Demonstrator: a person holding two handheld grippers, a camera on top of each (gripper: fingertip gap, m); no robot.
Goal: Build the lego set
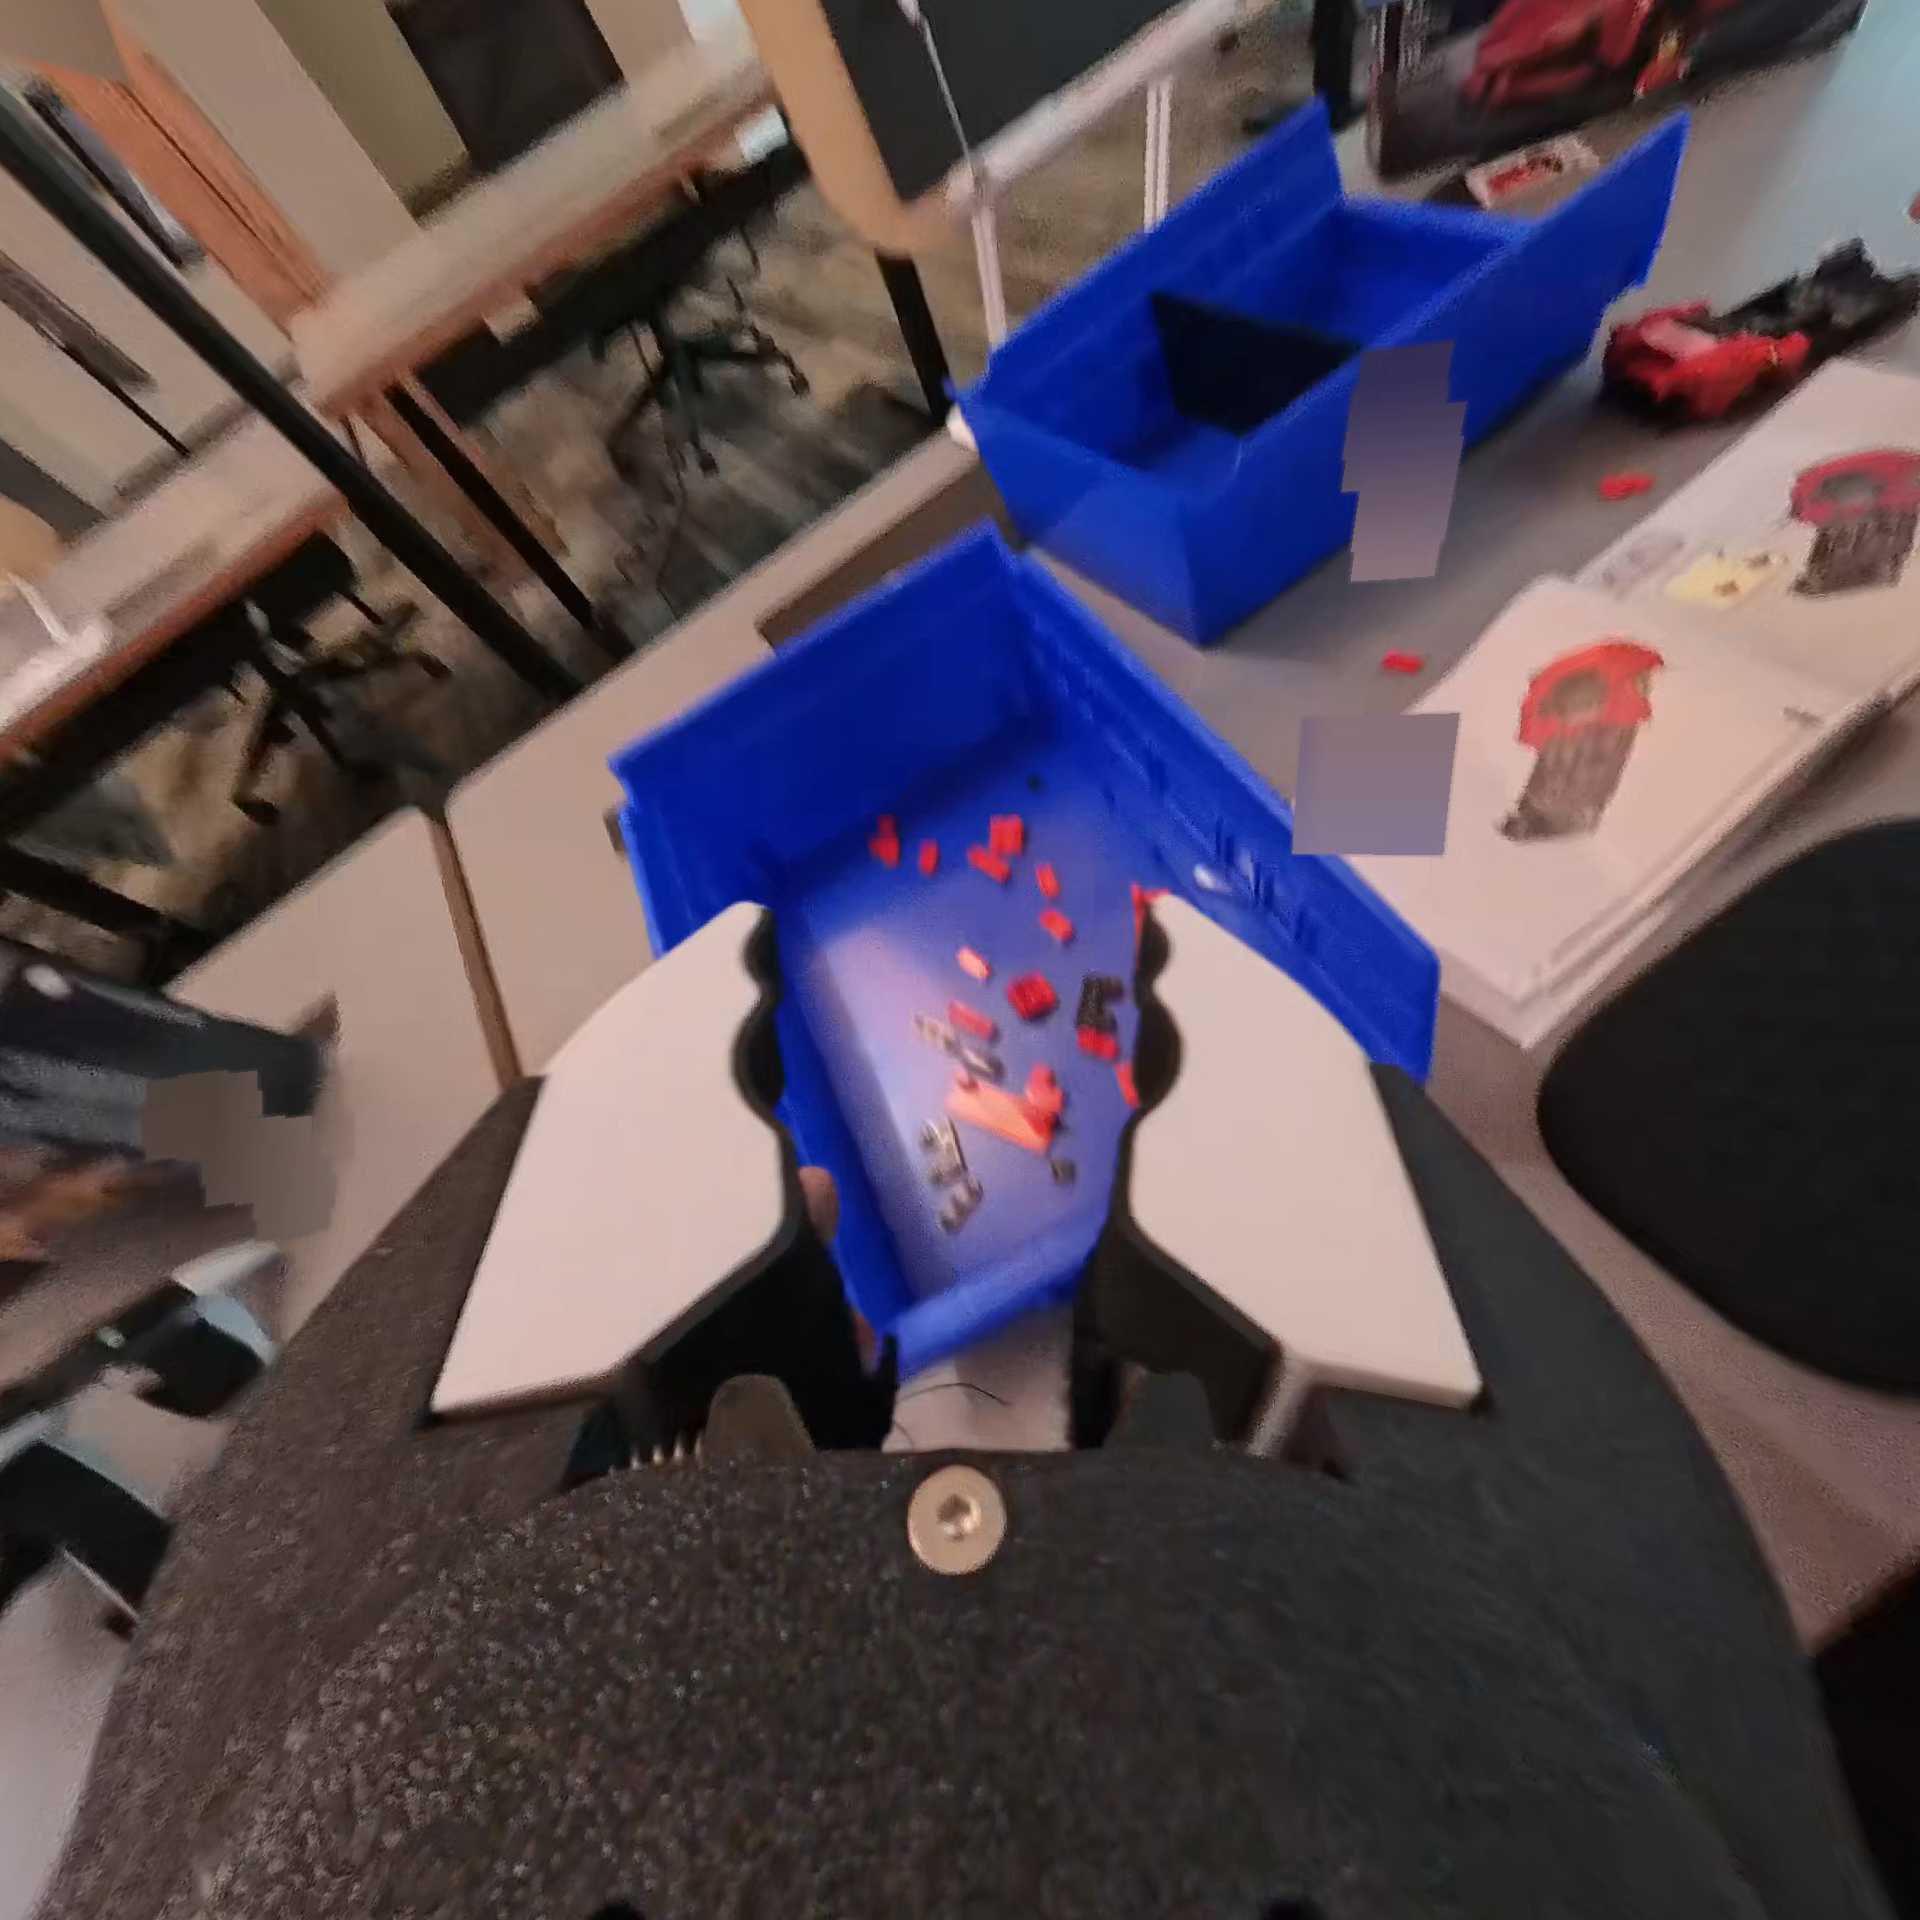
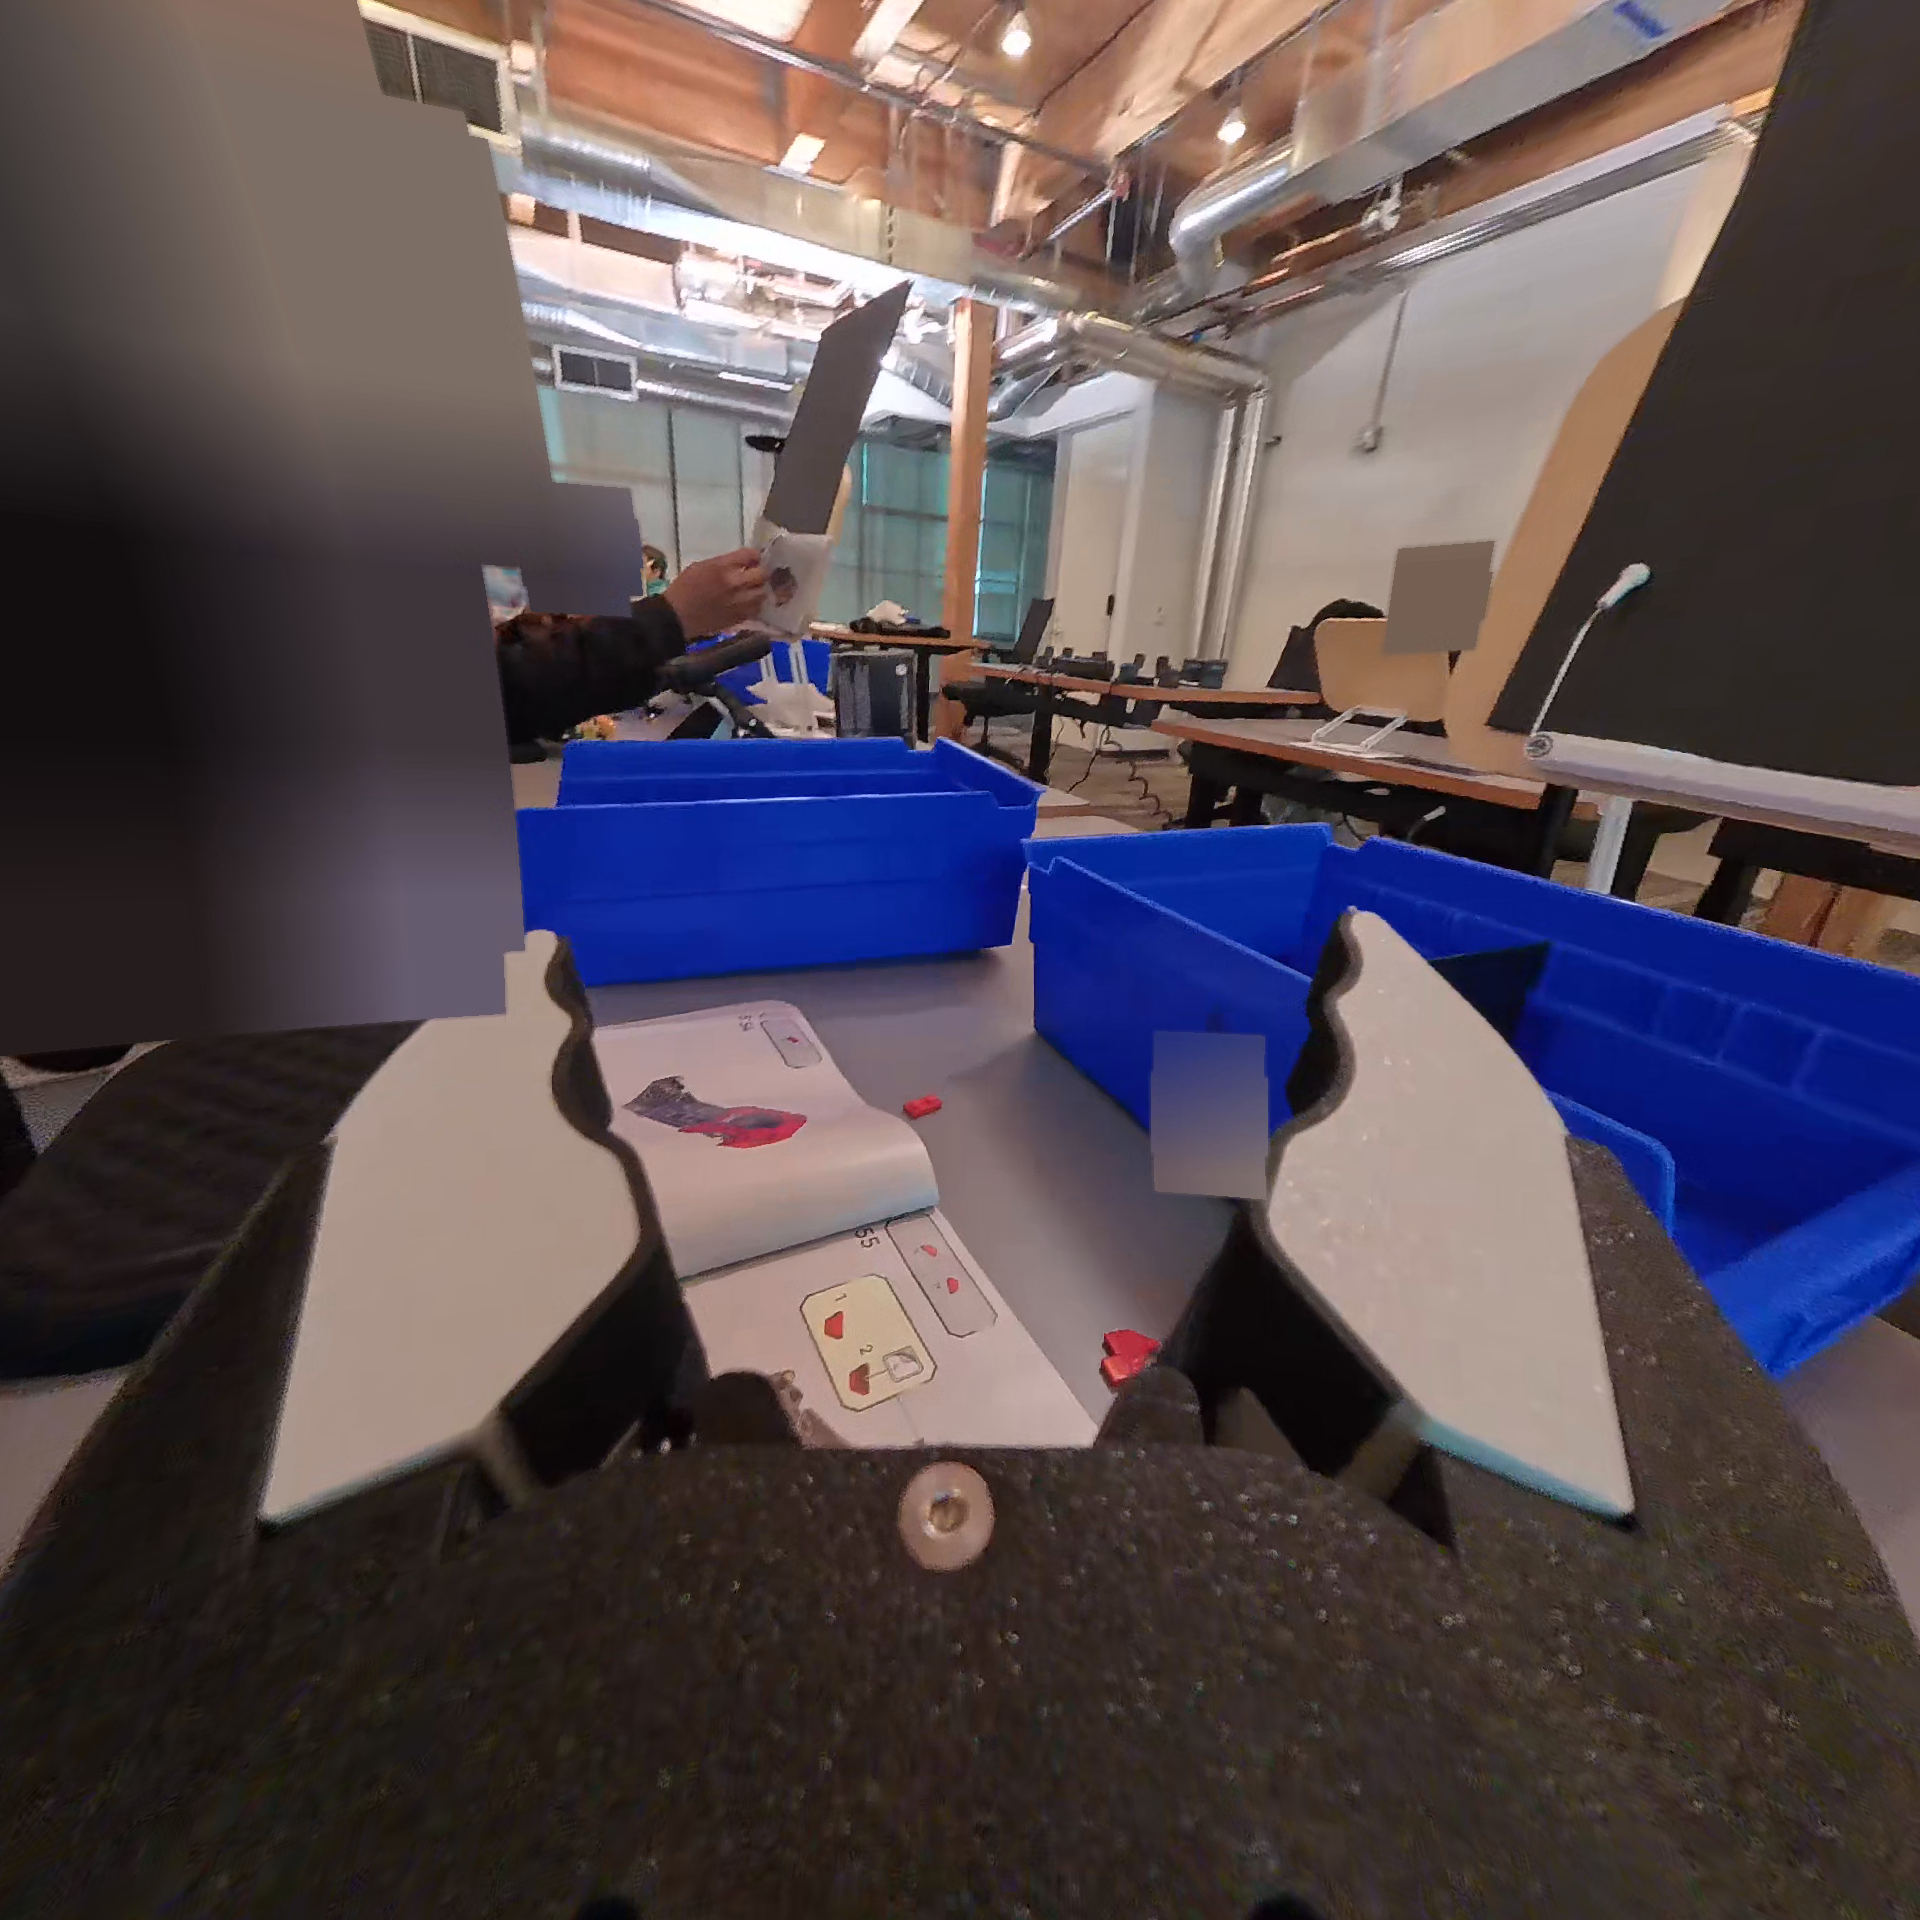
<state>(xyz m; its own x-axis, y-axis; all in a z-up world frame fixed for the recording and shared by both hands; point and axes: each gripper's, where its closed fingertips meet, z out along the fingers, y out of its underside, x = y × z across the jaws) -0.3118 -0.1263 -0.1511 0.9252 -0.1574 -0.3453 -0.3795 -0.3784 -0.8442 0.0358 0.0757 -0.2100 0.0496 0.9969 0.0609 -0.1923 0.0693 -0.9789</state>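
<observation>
Small red and dark lego pieces (image 1: 1023, 1023) lie scattered on the floor of a blue bin (image 1: 904, 675). Partly built red-and-black model (image 1: 1704, 358) rests on the table.

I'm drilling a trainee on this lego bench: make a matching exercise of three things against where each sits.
Things:
1. open left gripper
2. open instruction booklet
3. small red lego brick

Places:
A. lying flat under the open right gripper
B. loose on the grey table beside the page
C. over the blue plastic bin of small parts

Pairs: 1-C, 2-A, 3-B
</observation>
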